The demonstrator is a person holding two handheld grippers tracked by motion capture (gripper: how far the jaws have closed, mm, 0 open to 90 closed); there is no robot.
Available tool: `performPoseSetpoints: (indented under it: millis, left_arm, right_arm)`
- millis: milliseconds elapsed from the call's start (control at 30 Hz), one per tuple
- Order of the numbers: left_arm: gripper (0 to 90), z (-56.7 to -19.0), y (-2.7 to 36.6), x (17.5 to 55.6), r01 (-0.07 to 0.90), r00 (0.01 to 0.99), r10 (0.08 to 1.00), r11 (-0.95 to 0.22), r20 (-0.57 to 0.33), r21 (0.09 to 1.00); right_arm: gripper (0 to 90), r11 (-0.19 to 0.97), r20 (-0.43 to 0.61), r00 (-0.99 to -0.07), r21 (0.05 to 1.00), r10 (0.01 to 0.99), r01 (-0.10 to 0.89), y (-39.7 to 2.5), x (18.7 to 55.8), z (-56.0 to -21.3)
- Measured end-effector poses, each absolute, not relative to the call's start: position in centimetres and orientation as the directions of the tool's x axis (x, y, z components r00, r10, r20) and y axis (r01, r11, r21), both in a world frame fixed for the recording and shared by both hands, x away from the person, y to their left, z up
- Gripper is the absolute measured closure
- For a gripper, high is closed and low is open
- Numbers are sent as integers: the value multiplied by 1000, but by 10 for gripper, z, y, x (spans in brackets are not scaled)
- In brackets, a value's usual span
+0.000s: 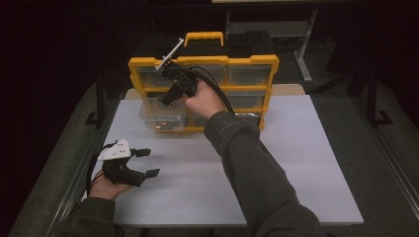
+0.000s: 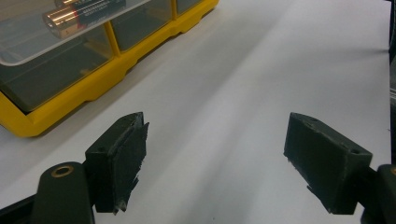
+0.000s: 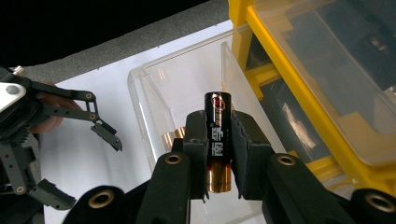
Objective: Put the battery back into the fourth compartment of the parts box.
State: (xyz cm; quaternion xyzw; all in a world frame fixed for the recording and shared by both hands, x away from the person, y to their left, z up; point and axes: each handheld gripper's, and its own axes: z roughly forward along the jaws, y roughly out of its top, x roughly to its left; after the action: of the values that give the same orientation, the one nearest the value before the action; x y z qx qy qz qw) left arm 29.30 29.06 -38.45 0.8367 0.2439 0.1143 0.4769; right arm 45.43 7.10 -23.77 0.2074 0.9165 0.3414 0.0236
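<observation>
A yellow parts organiser (image 1: pixel 247 61) with clear drawers stands at the back of the white table (image 1: pixel 296 163). Its lower left clear drawer (image 1: pixel 150 116) is pulled out. My right gripper (image 1: pixel 165 100) hovers above that drawer, shut on a black and copper battery (image 3: pixel 217 135) held upright over the open drawer (image 3: pixel 149 107). Another battery (image 3: pixel 169 137) lies in the drawer behind the jaws. My left gripper (image 1: pixel 147 163) rests open near the table's front left, with nothing between its pads (image 2: pixel 126 163). Batteries (image 2: pixel 81 14) show in a drawer of the organiser (image 2: pixel 88 88) in the left gripper view.
The table's left edge borders a dark floor and a metal rail (image 1: pixel 74 182). A desk frame (image 1: pixel 301 44) stands behind the organiser. The right arm's sleeve (image 1: pixel 257 173) crosses the middle of the table.
</observation>
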Motion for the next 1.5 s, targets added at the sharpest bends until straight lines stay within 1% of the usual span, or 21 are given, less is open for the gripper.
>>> performPoseSetpoints:
  millis: [433,500,600,800,1300,1500]
  left_arm:
    - [205,-385,291,293,299,854,519,-420,-43,857]
    - [205,-385,291,293,293,855,517,-423,-38,857]
    - [205,-385,291,293,292,856,516,-425,-36,857]
    - [205,-384,293,294,280,861,508,-447,-17,849]
    - [205,-384,294,295,281,861,508,-450,-16,848]
    - [205,-385,295,295,296,855,517,-441,-29,847]
  right_arm:
    - [753,707,93,-917,609,387,360,81,456,-250]
    - [749,712,87,-918,605,386,356,82,457,-252]
    - [716,712,96,-917,602,386,362,83,457,-254]
    - [721,717,97,-919,596,382,361,83,457,-257]
    - [754,686,145,-917,622,373,377,73,456,-254]
    - [801,674,171,-919,635,354,378,72,454,-251]
